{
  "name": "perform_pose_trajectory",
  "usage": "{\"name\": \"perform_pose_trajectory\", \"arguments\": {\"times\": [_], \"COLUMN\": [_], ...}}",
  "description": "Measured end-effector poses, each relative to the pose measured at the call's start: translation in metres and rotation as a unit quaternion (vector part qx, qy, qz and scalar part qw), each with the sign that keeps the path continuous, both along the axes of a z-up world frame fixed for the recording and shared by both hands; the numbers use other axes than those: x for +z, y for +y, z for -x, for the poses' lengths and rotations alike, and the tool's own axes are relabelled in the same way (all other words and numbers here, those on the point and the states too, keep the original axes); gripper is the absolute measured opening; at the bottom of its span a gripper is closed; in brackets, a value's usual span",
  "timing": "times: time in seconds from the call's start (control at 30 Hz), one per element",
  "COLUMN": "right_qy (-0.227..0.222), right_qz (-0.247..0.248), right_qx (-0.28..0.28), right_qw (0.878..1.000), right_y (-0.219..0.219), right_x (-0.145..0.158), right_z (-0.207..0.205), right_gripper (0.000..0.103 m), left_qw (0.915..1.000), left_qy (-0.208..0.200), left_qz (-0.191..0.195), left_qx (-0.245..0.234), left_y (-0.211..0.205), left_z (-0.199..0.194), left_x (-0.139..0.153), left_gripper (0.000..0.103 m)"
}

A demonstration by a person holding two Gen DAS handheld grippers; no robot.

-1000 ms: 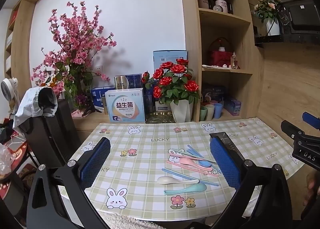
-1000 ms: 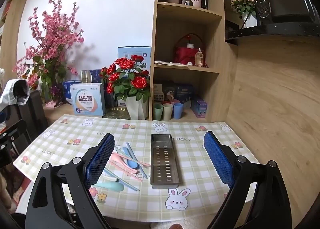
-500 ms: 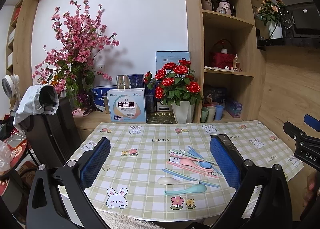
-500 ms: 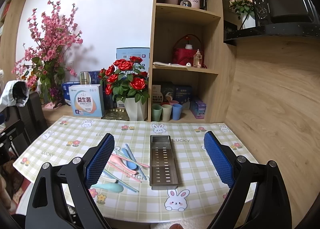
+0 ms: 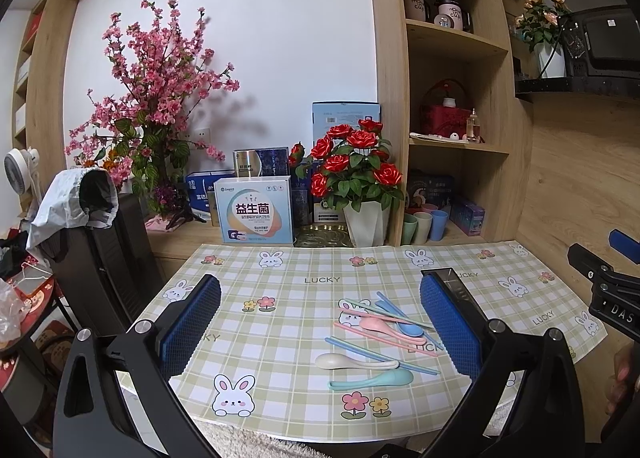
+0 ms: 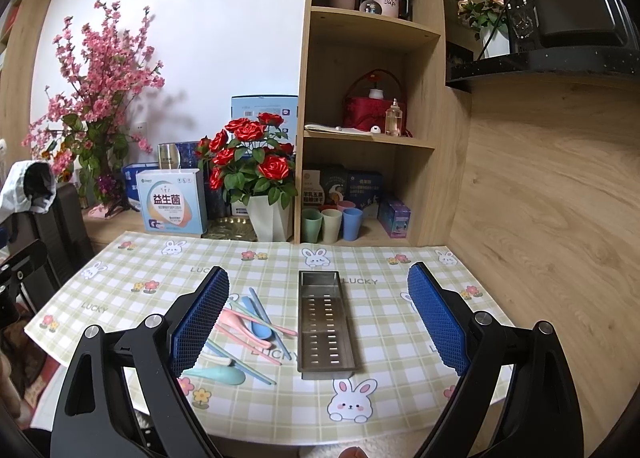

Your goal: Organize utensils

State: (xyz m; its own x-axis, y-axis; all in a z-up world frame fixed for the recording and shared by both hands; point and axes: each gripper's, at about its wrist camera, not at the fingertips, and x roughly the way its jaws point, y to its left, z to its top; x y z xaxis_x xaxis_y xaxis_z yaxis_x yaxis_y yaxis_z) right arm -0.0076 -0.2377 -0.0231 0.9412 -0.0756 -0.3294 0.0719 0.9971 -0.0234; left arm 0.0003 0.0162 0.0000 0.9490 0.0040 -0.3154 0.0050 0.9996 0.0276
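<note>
Hovering above the near edge of a checked tablecloth printed with rabbits and flowers, two handheld grippers point toward the back wall. The left gripper has its blue-padded fingers spread wide and holds nothing. The right gripper is spread just as wide and is also empty.

From the left gripper, a loose pile of pastel utensils lies on the cloth at about one o'clock, close to its right finger: a pink spoon and a blue spoon crossed with thin pink, blue and green chopsticks. Nearer the table edge lie a cream spoon and, just beside it, a teal spoon.

From the right gripper, a long perforated steel tray sits empty at twelve o'clock, lengthwise between the fingers. The utensil pile is at about ten o'clock, just left of the tray, partly hidden behind the left finger.

Behind the table, a white pot of red roses stands at the far edge, beside wooden shelves and three pastel cups.
</note>
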Motion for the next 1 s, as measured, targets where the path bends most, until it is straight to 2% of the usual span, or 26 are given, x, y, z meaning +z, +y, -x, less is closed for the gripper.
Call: {"name": "perform_pose_trajectory", "arguments": {"times": [1.0], "right_qy": [0.002], "right_qz": [-0.001], "right_qx": [0.0], "right_qw": [1.0], "right_y": [-0.0004], "right_x": [-0.0005], "right_z": [-0.0006], "right_gripper": [0.088], "left_qw": [1.0], "left_qy": [0.003], "left_qz": [0.002], "left_qx": [0.001], "left_y": [0.0017], "left_z": [-0.001], "left_x": [-0.0011], "left_gripper": [0.098]}}
